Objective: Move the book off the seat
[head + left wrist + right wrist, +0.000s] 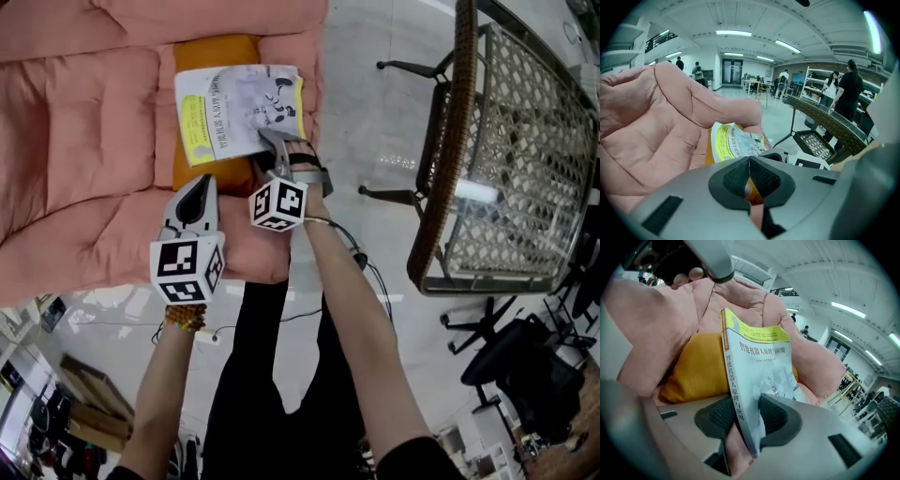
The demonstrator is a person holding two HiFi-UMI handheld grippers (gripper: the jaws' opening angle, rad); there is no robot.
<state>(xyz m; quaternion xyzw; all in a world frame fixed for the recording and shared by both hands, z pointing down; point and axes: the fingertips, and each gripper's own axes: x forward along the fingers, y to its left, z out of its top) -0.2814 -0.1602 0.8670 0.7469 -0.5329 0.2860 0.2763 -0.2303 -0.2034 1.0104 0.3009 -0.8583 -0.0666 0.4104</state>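
Note:
The book, white and yellow with printed characters, lies on an orange cushion on the pink padded seat. My right gripper is at the book's near edge. In the right gripper view the book stands spine-on between the pads of that gripper, which press on both its sides. My left gripper hovers over the seat's front, left of the book and apart from it. In its own view the left gripper is shut on nothing, with the book ahead.
A wicker table with a lattice shelf stands to the right on thin black legs. A black office chair is at lower right. A cable trails on the pale floor. People stand in the far room in the left gripper view.

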